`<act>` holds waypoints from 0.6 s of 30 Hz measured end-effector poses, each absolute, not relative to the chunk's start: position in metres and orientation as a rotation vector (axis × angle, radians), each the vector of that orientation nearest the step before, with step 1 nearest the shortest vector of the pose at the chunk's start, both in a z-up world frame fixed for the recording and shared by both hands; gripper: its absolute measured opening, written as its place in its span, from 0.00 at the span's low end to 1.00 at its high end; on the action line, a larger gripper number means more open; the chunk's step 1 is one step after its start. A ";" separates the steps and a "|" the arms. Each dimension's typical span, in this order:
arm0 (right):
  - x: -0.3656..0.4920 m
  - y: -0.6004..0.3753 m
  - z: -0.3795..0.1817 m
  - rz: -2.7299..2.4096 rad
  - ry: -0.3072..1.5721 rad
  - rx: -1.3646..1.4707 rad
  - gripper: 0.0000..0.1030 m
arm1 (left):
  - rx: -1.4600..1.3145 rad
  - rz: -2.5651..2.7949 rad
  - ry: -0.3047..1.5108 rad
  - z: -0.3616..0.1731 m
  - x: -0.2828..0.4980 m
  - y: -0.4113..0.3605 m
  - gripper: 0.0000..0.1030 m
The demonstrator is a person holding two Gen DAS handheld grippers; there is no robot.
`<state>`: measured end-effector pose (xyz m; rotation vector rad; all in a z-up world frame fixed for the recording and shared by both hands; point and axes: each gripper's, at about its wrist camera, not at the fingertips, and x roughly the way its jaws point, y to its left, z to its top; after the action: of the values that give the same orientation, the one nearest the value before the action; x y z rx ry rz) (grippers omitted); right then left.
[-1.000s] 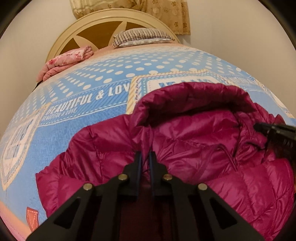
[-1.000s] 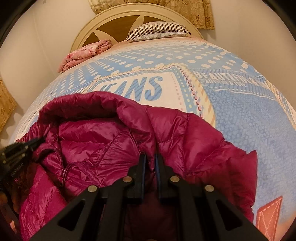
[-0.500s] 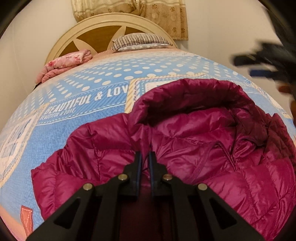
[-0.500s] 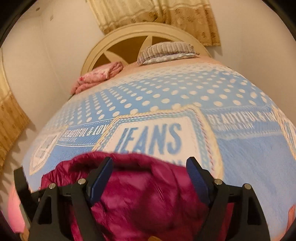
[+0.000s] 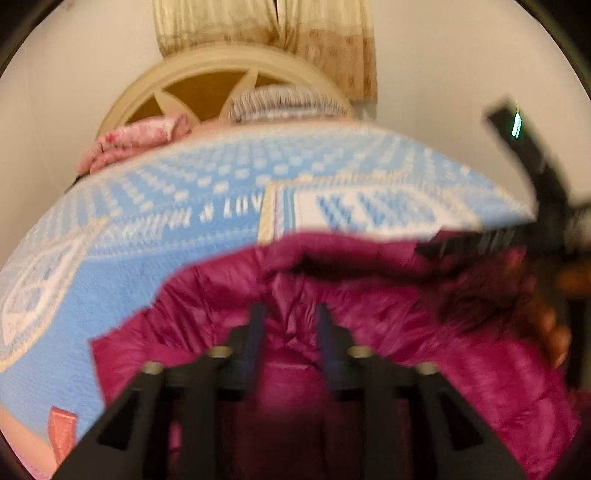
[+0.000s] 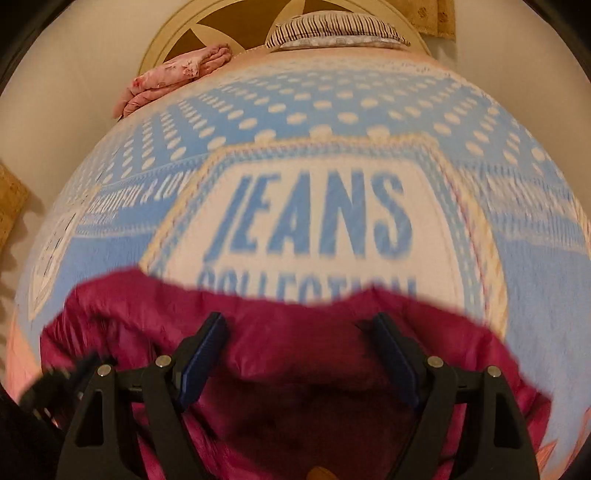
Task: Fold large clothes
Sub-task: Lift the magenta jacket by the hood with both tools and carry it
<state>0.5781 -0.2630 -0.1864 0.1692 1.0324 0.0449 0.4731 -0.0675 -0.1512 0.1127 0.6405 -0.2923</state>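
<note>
A magenta puffer jacket [image 5: 424, 354] lies hood-up on the bed, blurred in the left wrist view. My left gripper [image 5: 290, 319] hovers over its collar, its jaws opening, with a gap between the pads and only fabric below. In the right wrist view my right gripper [image 6: 297, 325] stands wide open just above the jacket's hood [image 6: 295, 354], gripping nothing. The right gripper's body [image 5: 535, 206] shows as a dark blur at the right, with a hand [image 5: 552, 336] under it. The left gripper [image 6: 62, 376] is a dark smear at the lower left.
The bed carries a blue dotted bedspread [image 6: 332, 110] with a white "JEANS" panel [image 6: 314, 218] just beyond the hood. At its head are a cream headboard [image 5: 207, 74], a striped pillow [image 6: 336, 31] and a folded pink blanket [image 6: 173, 77]. Walls stand behind.
The left jaws, shut on the collar fabric before, have parted and the gripper has lifted a little. The right gripper let go of the shoulder, opened wide and moved over the hood.
</note>
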 end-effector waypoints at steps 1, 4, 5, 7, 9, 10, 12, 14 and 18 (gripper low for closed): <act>0.573 -0.263 -0.190 0.052 1.027 0.166 0.79 | 0.102 -0.290 0.600 -0.140 0.469 -0.066 0.66; 0.567 -0.257 -0.196 0.054 1.013 0.132 0.78 | 0.111 -0.256 0.504 -0.108 0.470 -0.071 0.85; 0.567 -0.256 -0.198 0.052 1.010 0.119 0.78 | 0.123 -0.262 0.516 -0.101 0.480 -0.077 0.85; 0.566 -0.255 -0.201 0.052 1.005 0.095 0.78 | 0.162 -0.230 0.567 -0.104 0.501 -0.088 0.85; 0.563 -0.256 -0.202 0.057 0.992 0.086 0.79 | 0.202 -0.181 0.614 -0.115 0.525 -0.096 0.85; 0.562 -0.257 -0.205 0.061 0.985 0.090 0.79 | 0.231 -0.154 0.653 -0.125 0.539 -0.100 0.85; 0.558 -0.259 -0.207 0.069 0.964 0.094 0.79 | 0.314 -0.060 0.737 -0.150 0.553 -0.105 0.83; 0.555 -0.260 -0.209 0.081 0.943 0.089 0.79 | 0.340 -0.014 0.793 -0.172 0.555 -0.101 0.85; 0.548 -0.268 -0.210 0.108 0.883 0.159 0.79 | 0.298 -0.020 0.832 -0.196 0.547 -0.090 0.86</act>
<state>0.5484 -0.2680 -0.2102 0.1589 0.8825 0.1082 0.5465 -0.0896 -0.1957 0.2977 0.8323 -0.0196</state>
